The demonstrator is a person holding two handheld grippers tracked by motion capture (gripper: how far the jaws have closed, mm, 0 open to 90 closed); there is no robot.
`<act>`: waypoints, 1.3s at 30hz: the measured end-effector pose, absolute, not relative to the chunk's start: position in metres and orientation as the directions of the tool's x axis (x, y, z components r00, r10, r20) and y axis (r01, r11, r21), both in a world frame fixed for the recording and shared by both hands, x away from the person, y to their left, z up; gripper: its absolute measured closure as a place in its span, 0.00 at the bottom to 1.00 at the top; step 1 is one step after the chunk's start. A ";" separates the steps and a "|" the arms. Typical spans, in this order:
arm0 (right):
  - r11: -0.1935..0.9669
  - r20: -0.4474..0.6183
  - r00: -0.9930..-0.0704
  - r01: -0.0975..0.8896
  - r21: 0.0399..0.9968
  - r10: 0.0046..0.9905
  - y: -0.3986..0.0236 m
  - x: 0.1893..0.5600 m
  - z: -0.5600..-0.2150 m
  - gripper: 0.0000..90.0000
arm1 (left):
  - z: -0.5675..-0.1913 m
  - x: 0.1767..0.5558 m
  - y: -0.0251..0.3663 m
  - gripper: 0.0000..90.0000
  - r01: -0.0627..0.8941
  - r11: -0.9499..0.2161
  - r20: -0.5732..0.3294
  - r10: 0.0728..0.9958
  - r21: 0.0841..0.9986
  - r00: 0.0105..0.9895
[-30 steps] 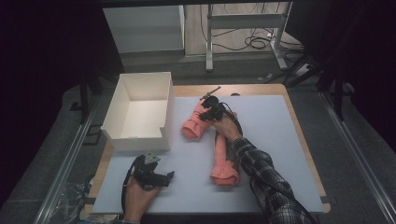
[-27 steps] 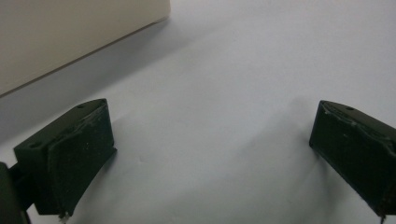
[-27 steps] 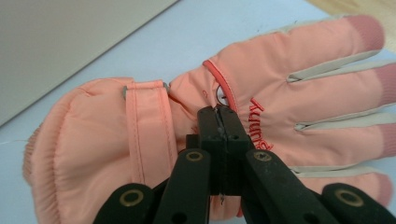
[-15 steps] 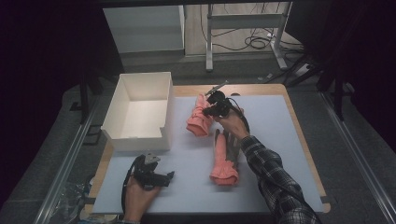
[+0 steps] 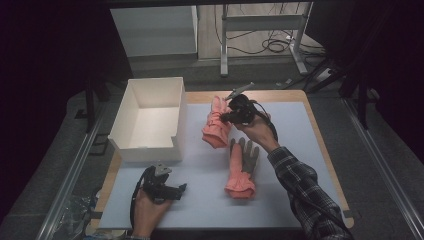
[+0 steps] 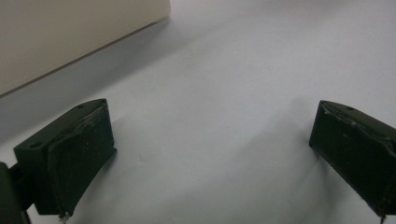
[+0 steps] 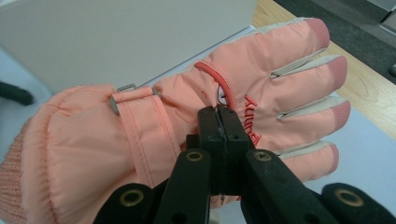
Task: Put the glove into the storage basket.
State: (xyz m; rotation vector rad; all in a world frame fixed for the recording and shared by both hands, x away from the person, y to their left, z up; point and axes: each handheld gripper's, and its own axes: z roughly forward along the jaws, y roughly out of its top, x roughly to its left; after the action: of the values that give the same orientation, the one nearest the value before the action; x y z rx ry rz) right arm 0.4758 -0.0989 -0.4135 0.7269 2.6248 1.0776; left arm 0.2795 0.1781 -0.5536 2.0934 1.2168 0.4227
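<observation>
Now, over on the far side of the pale mat point(image 5: 290, 150), the right hand-held gripper point(image 5: 226, 118) sits in the person's right hand point(image 5: 257, 131), and in the right gripper view its two black jaws are pressed tight together with a pinch of fabric from the back of a pink glove point(image 7: 187, 116) caught between them; just how much cloth is in there is hidden by the jaws themselves. That glove's knit cuff runs off the left edge of the right gripper view, and its underside can't be seen. In the high view it lies just beside the white box point(image 5: 145, 120), fingers pointing away from the person, the gripper covering part of it. A second glove point(image 5: 242, 167), grey palm up, rests nearer the person, close to the plaid sleeve point(image 5: 305, 195). Down at the near left, the left hand-held gripper point(image 5: 179, 190) is low over the mat, jaws spread wide with nothing between them, as the left gripper view shows, bare mat under them and the box wall point(image 6: 70, 32) cut off at the top left. The wooden worktop point(image 5: 300, 95) peeks out round the mat's edges.
</observation>
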 end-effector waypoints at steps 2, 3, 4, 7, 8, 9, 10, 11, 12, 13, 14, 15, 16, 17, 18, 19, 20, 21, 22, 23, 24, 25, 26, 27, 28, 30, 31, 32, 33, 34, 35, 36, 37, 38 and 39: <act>0.614 -0.011 -0.861 0.354 0.706 0.509 -0.103 0.469 -0.408 1.00 | -0.554 0.279 0.178 0.00 0.640 -0.340 -0.053 0.857 0.689 0.512; 0.618 -0.015 -0.867 0.344 0.707 0.499 -0.107 0.462 -0.404 1.00 | -0.554 0.279 0.178 0.00 0.640 -0.339 -0.054 0.857 0.690 0.512; 0.618 -0.015 -0.867 0.344 0.707 0.499 -0.107 0.462 -0.404 1.00 | -0.554 0.279 0.178 0.00 0.640 -0.339 -0.054 0.857 0.690 0.512; 0.625 -0.020 -0.875 0.329 0.708 0.484 -0.117 0.447 -0.397 1.00 | -0.554 0.279 0.178 0.00 0.640 -0.340 -0.053 0.857 0.689 0.513; 0.625 -0.020 -0.875 0.329 0.708 0.484 -0.117 0.447 -0.397 1.00 | -0.554 0.279 0.178 0.00 0.640 -0.340 -0.053 0.857 0.689 0.513; 0.632 -0.023 -0.881 0.321 0.705 0.473 -0.123 0.437 -0.395 1.00 | -0.554 0.279 0.178 0.00 0.640 -0.341 -0.053 0.857 0.689 0.513; 0.632 -0.023 -0.881 0.321 0.705 0.473 -0.123 0.437 -0.395 1.00 | -0.554 0.279 0.178 0.00 0.640 -0.340 -0.053 0.857 0.689 0.513; 0.637 -0.023 -0.883 0.320 0.701 0.468 -0.128 0.429 -0.393 1.00 | -0.554 0.279 0.178 0.00 0.640 -0.340 -0.053 0.857 0.689 0.512; 0.637 -0.023 -0.883 0.320 0.701 0.468 -0.128 0.429 -0.393 1.00 | -0.554 0.279 0.178 0.00 0.640 -0.340 -0.053 0.857 0.689 0.512; 0.641 -0.025 -0.888 0.311 0.701 0.458 -0.134 0.420 -0.392 1.00 | -0.554 0.279 0.178 0.00 0.640 -0.340 -0.053 0.857 0.689 0.512; 0.641 -0.025 -0.888 0.311 0.701 0.458 -0.134 0.420 -0.392 1.00 | -0.554 0.279 0.178 0.00 0.640 -0.340 -0.053 0.857 0.689 0.512; 0.645 -0.026 -0.892 0.306 0.700 0.452 -0.140 0.410 -0.392 1.00 | -0.554 0.279 0.178 0.00 0.640 -0.340 -0.053 0.857 0.689 0.512; 0.645 -0.026 -0.892 0.306 0.700 0.452 -0.140 0.410 -0.392 1.00 | -0.553 0.279 0.178 0.00 0.640 -0.343 -0.052 0.856 0.688 0.514; 0.646 -0.025 -0.892 0.308 0.699 0.452 -0.143 0.405 -0.391 1.00 | -0.553 0.279 0.178 0.00 0.640 -0.343 -0.051 0.856 0.688 0.514; 0.648 -0.025 -0.893 0.306 0.698 0.449 -0.147 0.400 -0.391 1.00 | -0.553 0.279 0.178 0.00 0.640 -0.343 -0.051 0.856 0.688 0.514; 0.649 -0.027 -0.894 0.304 0.698 0.447 -0.149 0.397 -0.391 1.00 | -0.553 0.279 0.178 0.00 0.640 -0.343 -0.051 0.856 0.688 0.514; 0.654 -0.030 -0.896 0.299 0.695 0.442 -0.155 0.388 -0.391 1.00 | -0.553 0.279 0.178 0.00 0.640 -0.341 -0.052 0.857 0.688 0.513; 0.655 -0.029 -0.897 0.300 0.693 0.442 -0.157 0.383 -0.392 1.00 | -0.554 0.279 0.178 0.00 0.640 -0.338 -0.054 0.858 0.690 0.511; 0.655 -0.029 -0.897 0.300 0.693 0.442 -0.157 0.383 -0.392 1.00 | -0.554 0.279 0.178 0.00 0.640 -0.338 -0.054 0.858 0.690 0.511; 0.660 -0.035 -0.900 0.292 0.692 0.435 -0.162 0.376 -0.393 1.00 | -0.554 0.279 0.178 0.00 0.639 -0.337 -0.054 0.858 0.692 0.510; 0.660 -0.035 -0.900 0.292 0.692 0.435 -0.162 0.376 -0.393 1.00 | -0.554 0.279 0.178 0.00 0.639 -0.337 -0.054 0.858 0.692 0.510; 0.664 -0.037 -0.902 0.288 0.690 0.431 -0.167 0.370 -0.395 1.00 | -0.554 0.279 0.178 0.00 0.639 -0.337 -0.054 0.858 0.692 0.510; 0.664 -0.037 -0.902 0.288 0.690 0.431 -0.167 0.370 -0.395 1.00 | -0.554 0.279 0.178 0.00 0.639 -0.337 -0.054 0.858 0.692 0.510; 0.674 -0.039 -0.903 0.291 0.679 0.428 -0.169 0.365 -0.400 1.00 | -0.553 0.279 0.178 0.00 0.641 -0.338 -0.054 0.858 0.689 0.511; 0.674 -0.039 -0.903 0.291 0.679 0.428 -0.169 0.365 -0.400 1.00 | -0.554 0.279 0.178 0.00 0.639 -0.337 -0.054 0.858 0.691 0.510; 0.693 -0.043 -0.904 0.295 0.657 0.426 -0.172 0.361 -0.411 1.00 | -0.554 0.279 0.178 0.00 0.639 -0.337 -0.054 0.858 0.691 0.511; 0.697 -0.039 -0.905 0.298 0.652 0.424 -0.172 0.361 -0.415 1.00 | -0.554 0.279 0.178 0.00 0.639 -0.337 -0.054 0.858 0.691 0.511; 0.697 -0.039 -0.905 0.298 0.652 0.424 -0.172 0.361 -0.415 1.00 | -0.554 0.279 0.178 0.00 0.639 -0.337 -0.054 0.858 0.691 0.511; 0.702 -0.036 -0.905 0.303 0.645 0.424 -0.173 0.360 -0.419 1.00 | -0.554 0.279 0.178 0.00 0.639 -0.337 -0.054 0.858 0.691 0.511; 0.705 -0.026 -0.906 0.311 0.637 0.423 -0.173 0.360 -0.427 1.00 | -0.554 0.279 0.178 0.00 0.639 -0.337 -0.054 0.858 0.692 0.511; 0.706 -0.018 -0.906 0.317 0.633 0.423 -0.173 0.359 -0.431 1.00 | -0.554 0.279 0.178 0.00 0.639 -0.337 -0.054 0.858 0.692 0.511; 0.706 -0.018 -0.906 0.317 0.633 0.423 -0.173 0.359 -0.431 1.00 | -0.554 0.279 0.178 0.00 0.639 -0.337 -0.054 0.858 0.692 0.510; 0.716 -0.025 -0.907 0.316 0.623 0.421 -0.172 0.359 -0.437 1.00 | -0.554 0.279 0.178 0.00 0.638 -0.337 -0.054 0.858 0.692 0.511; 0.718 -0.027 -0.906 0.315 0.620 0.421 -0.171 0.358 -0.440 1.00 | -0.554 0.279 0.178 0.00 0.639 -0.337 -0.054 0.858 0.692 0.511; 0.719 -0.026 -0.907 0.316 0.619 0.420 -0.171 0.359 -0.443 1.00 | -0.554 0.279 0.178 0.00 0.639 -0.337 -0.054 0.858 0.692 0.511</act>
State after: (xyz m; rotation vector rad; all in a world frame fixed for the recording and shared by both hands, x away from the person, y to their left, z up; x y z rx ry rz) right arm 0.3586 -0.1711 -0.4428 0.5951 2.7584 0.9472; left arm 0.2794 0.1777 -0.5537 2.0881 1.2175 0.4247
